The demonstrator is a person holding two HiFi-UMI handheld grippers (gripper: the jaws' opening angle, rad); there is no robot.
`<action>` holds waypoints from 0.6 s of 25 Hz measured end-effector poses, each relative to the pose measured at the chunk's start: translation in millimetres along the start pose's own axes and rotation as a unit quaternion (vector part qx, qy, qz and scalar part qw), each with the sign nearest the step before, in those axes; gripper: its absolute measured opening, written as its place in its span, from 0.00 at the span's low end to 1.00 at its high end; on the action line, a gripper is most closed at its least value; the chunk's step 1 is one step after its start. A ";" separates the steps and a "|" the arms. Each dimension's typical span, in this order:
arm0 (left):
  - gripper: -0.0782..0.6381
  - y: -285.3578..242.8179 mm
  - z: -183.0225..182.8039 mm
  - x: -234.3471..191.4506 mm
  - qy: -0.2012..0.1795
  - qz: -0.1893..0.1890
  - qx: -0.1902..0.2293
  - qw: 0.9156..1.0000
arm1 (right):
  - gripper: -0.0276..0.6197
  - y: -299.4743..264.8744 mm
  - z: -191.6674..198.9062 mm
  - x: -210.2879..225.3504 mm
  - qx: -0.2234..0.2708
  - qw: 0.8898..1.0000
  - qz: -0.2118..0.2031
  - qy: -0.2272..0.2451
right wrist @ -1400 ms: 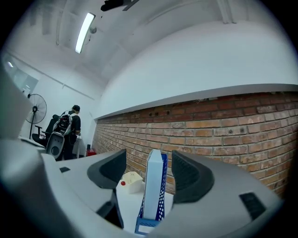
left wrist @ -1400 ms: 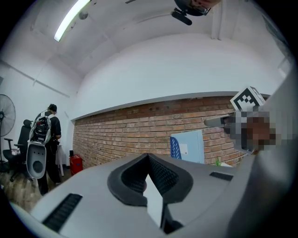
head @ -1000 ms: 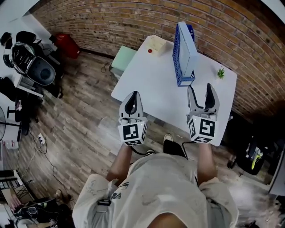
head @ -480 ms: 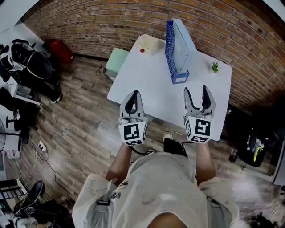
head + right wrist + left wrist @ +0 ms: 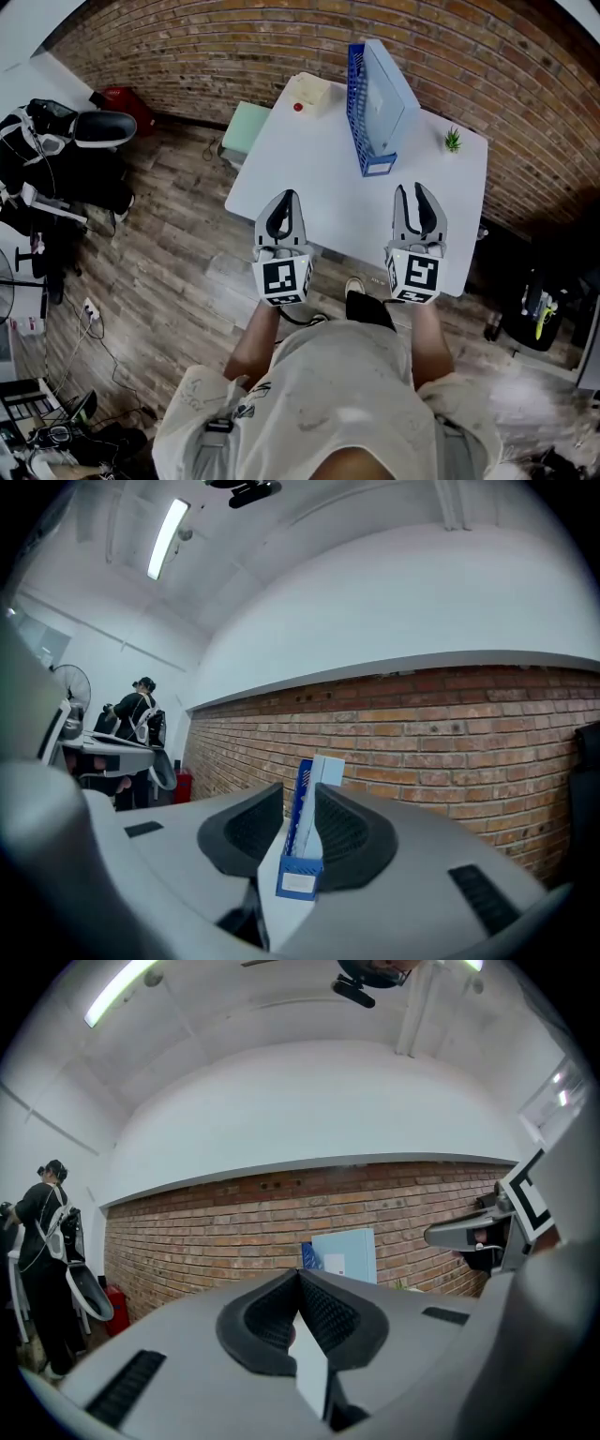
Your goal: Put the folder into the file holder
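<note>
A blue file holder (image 5: 361, 112) stands upright at the far side of the white table (image 5: 309, 178), and the light blue folder (image 5: 389, 89) stands inside it. Both grippers hover level over the table's near edge, well short of the holder. My left gripper (image 5: 281, 202) is shut with nothing in it; its pads meet in the left gripper view (image 5: 300, 1283). My right gripper (image 5: 416, 192) has just been closing. A narrow gap remains between its pads (image 5: 300, 822), with nothing between them. The holder (image 5: 300, 874) and folder (image 5: 323, 780) show far beyond that gap.
A small green plant (image 5: 453, 141) sits at the table's right far corner. A cream box (image 5: 307, 92) with a red object lies at the far left corner. A green stool (image 5: 246, 127) stands beside the table, office chairs (image 5: 56, 150) at left. A brick wall runs behind.
The right gripper's jaws have narrowed from wide open to a small gap. Both grippers stay near the table's front edge. A chair at the left has shifted.
</note>
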State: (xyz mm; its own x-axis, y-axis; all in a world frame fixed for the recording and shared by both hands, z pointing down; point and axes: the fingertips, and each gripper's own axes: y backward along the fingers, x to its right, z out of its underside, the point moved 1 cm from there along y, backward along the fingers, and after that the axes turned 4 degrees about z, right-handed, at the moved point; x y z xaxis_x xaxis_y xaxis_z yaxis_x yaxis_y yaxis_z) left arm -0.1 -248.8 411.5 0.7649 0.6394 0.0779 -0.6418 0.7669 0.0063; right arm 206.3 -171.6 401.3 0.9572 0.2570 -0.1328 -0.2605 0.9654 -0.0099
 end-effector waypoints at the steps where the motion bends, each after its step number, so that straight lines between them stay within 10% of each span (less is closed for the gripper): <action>1: 0.13 -0.5 -0.6 1.3 -0.001 0.001 0.001 1.000 | 0.19 0.4 1.3 2.4 -0.001 1.000 0.007 0.002; 3: 0.13 -1.4 -2.5 3.4 -0.003 0.002 0.002 1.000 | 0.07 1.1 3.2 6.4 -0.003 1.000 0.013 -0.002; 15: 0.13 -2.3 -5.5 5.4 -0.006 0.002 0.002 1.000 | 0.07 -0.6 7.4 6.7 -0.022 1.000 0.003 -0.002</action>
State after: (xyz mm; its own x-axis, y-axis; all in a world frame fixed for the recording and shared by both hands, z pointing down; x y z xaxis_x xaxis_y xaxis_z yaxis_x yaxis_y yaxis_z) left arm 5.8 -246.7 406.4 0.7620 0.6414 0.0892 -0.6447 0.7644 0.0106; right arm 213.8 -170.1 407.8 0.9558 0.2639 -0.1298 -0.2723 0.9608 -0.0519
